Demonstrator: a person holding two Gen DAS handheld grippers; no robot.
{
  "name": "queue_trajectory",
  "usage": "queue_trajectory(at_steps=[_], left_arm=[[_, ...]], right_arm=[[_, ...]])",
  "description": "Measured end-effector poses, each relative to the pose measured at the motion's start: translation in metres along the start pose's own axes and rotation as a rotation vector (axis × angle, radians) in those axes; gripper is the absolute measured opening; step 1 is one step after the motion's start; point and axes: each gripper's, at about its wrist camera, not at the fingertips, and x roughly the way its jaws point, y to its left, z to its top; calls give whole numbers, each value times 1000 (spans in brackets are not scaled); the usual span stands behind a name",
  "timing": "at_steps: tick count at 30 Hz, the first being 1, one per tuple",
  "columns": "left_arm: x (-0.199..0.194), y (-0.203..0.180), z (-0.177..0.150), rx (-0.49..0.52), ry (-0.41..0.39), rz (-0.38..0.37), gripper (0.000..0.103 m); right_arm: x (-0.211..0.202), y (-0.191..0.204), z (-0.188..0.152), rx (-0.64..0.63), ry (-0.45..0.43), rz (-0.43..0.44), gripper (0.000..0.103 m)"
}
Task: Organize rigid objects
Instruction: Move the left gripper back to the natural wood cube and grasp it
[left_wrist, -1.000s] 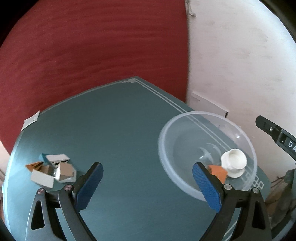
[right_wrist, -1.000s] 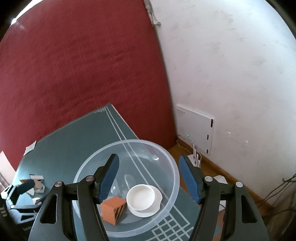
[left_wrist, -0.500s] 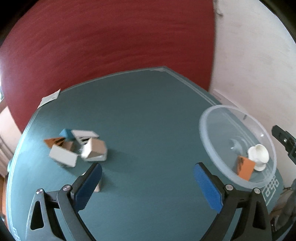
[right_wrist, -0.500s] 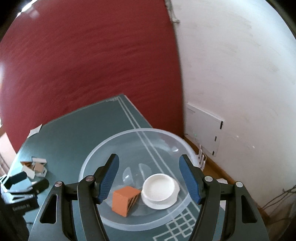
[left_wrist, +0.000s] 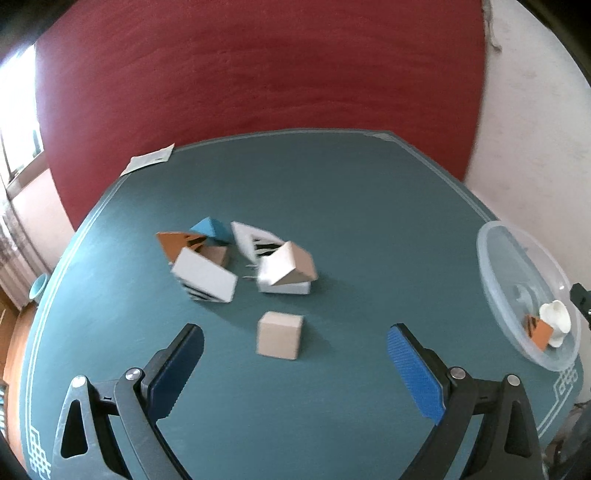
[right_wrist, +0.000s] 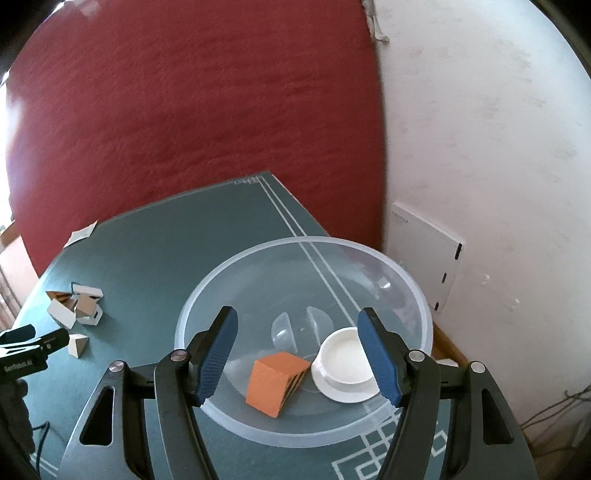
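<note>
Blocks (left_wrist: 236, 254) lie heaped at left on the green table (left_wrist: 332, 192); one tan cube (left_wrist: 279, 335) sits apart, just ahead of my left gripper (left_wrist: 295, 369), its jaws spread wide and empty. It looks light, stiff, flat-sided; I would pinch two opposite faces. At right, my right gripper (right_wrist: 299, 354) hovers spread over the clear bowl (right_wrist: 221, 295), which holds an orange cube (right_wrist: 271, 384) and a white cup (right_wrist: 345, 360).

I count one clear plastic bowl (right_wrist: 236, 291) | inside it one orange cube (right_wrist: 275, 384) and one white cup on a saucer (right_wrist: 347, 369) | on my teal table (left_wrist: 369, 229): one lone tan cube (left_wrist: 279, 334), a cluster of about six blocks (left_wrist: 236, 258), one paper slip (left_wrist: 147, 162)
</note>
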Motion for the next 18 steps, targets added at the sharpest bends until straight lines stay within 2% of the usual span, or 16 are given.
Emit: queue_trajectory(at_steps=[9, 18], left_arm=[[12, 20, -10, -27, 31, 40, 101], [19, 23, -16, -22, 33, 53, 101]], right_arm=[[-1, 15, -5, -49, -6, 6, 69], [-2, 34, -13, -117, -3, 34, 69]])
